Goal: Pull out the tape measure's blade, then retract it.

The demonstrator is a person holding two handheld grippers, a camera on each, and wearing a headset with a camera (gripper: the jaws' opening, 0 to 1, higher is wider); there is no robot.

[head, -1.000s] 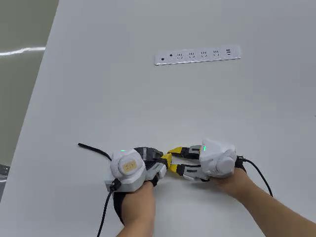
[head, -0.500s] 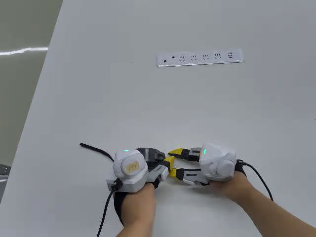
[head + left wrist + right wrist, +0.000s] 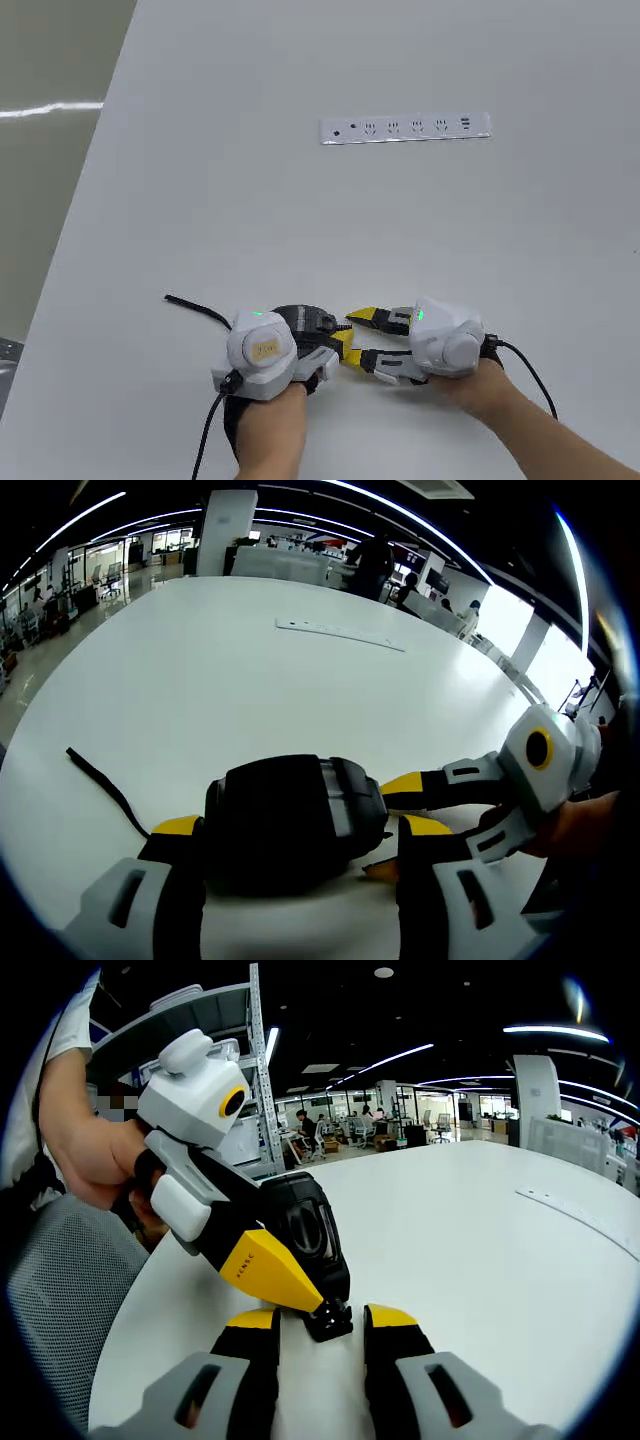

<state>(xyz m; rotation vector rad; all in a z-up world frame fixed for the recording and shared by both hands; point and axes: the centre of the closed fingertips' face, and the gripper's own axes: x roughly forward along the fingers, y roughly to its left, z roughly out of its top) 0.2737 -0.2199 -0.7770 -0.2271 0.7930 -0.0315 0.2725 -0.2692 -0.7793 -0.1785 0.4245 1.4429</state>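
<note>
A black tape measure (image 3: 296,320) rests on the white table (image 3: 300,200), and my left gripper (image 3: 322,335) is shut on its body. In the left gripper view the case (image 3: 285,820) sits between the yellow-tipped jaws. My right gripper (image 3: 360,336) faces it from the right, open. The small black blade tip (image 3: 328,1320) lies between the right gripper's (image 3: 325,1324) parted yellow fingertips, and I cannot tell whether they touch it. The tape's black strap (image 3: 192,306) trails left on the table.
A white power strip (image 3: 405,128) lies far back on the table, also seen in the left gripper view (image 3: 340,632). The table's left edge (image 3: 90,180) drops to the floor. A grey mesh chair (image 3: 60,1290) stands beside the table.
My right gripper's jaws have parted slightly around the blade tip. The head camera has shifted a little; the left gripper and tape measure stay in place.
</note>
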